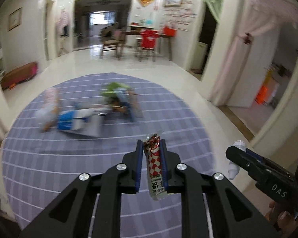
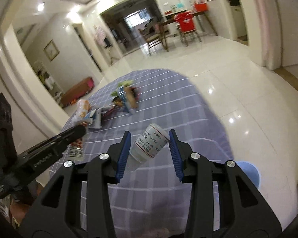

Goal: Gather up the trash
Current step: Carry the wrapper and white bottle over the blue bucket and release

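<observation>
Two claws, each carrying one piece of trash above the checked worktop [image 1: 39,158].
Left claw [image 1: 151,152] pinches a red-checked snack wrapper [image 1: 155,158] nearly shut; right claw [image 2: 150,138], part-open, cradles a small white bottle [image 2: 149,144] — remaining litter [image 2: 121,101] at 11 o'clock awaits collection.

Checked wrapper [image 1: 154,158] between left hand-held gripper [image 1: 151,148] pads

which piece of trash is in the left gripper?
The red-and-white checkered wrapper, pinched between the left gripper fingers. The white bottle sits in the right gripper; the other trash lies on the blue checked cloth.
</observation>
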Demonstrator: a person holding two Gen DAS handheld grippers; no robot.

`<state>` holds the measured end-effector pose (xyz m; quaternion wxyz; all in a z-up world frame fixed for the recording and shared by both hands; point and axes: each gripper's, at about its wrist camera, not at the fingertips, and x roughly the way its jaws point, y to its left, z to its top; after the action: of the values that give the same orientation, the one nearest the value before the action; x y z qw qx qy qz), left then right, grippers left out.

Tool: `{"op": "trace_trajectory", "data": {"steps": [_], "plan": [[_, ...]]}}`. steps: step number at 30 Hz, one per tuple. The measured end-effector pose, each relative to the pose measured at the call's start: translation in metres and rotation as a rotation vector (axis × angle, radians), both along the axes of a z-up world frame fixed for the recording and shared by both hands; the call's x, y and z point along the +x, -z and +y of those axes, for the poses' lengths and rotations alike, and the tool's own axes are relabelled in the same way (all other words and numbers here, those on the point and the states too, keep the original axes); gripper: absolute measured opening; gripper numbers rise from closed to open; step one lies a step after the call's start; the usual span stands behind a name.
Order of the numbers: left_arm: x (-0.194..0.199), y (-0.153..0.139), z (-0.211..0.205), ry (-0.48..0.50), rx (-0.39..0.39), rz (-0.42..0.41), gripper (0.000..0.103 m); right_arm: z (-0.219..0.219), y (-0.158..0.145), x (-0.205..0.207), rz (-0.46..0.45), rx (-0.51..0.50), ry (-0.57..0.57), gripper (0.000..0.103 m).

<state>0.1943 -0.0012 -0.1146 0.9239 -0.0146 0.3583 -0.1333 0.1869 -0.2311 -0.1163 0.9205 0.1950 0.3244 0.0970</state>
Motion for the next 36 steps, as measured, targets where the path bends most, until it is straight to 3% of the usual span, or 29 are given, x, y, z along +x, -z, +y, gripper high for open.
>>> {"op": "trace_trajectory", "data": {"steps": [8, 15, 18, 19, 20, 25, 36], "plan": [[-0.008, 0.014, -0.106, 0.188, 0.015, 0.009, 0.016, -0.087, 0.017, -0.035, 0.036, -0.01, 0.164, 0.039], [-0.002, 0.036, -0.169, 0.293, 0.056, 0.024, 0.016, -0.124, 0.043, -0.043, 0.074, -0.007, 0.247, 0.039], [0.003, 0.047, -0.185, 0.314, 0.069, 0.041, 0.016, -0.137, 0.053, -0.041, 0.072, -0.007, 0.296, 0.043], [0.005, 0.05, -0.19, 0.317, 0.075, 0.047, 0.016, -0.142, 0.057, -0.039, 0.084, -0.012, 0.312, 0.057], [0.007, 0.053, -0.19, 0.32, 0.078, 0.053, 0.016, -0.145, 0.062, -0.037, 0.096, -0.022, 0.323, 0.064], [0.013, 0.069, -0.205, 0.341, 0.098, 0.079, 0.016, -0.162, 0.077, -0.041, 0.136, -0.01, 0.372, 0.064], [0.014, 0.085, -0.229, 0.372, 0.131, 0.099, 0.016, -0.182, 0.074, -0.07, 0.098, -0.006, 0.42, 0.068]]}}
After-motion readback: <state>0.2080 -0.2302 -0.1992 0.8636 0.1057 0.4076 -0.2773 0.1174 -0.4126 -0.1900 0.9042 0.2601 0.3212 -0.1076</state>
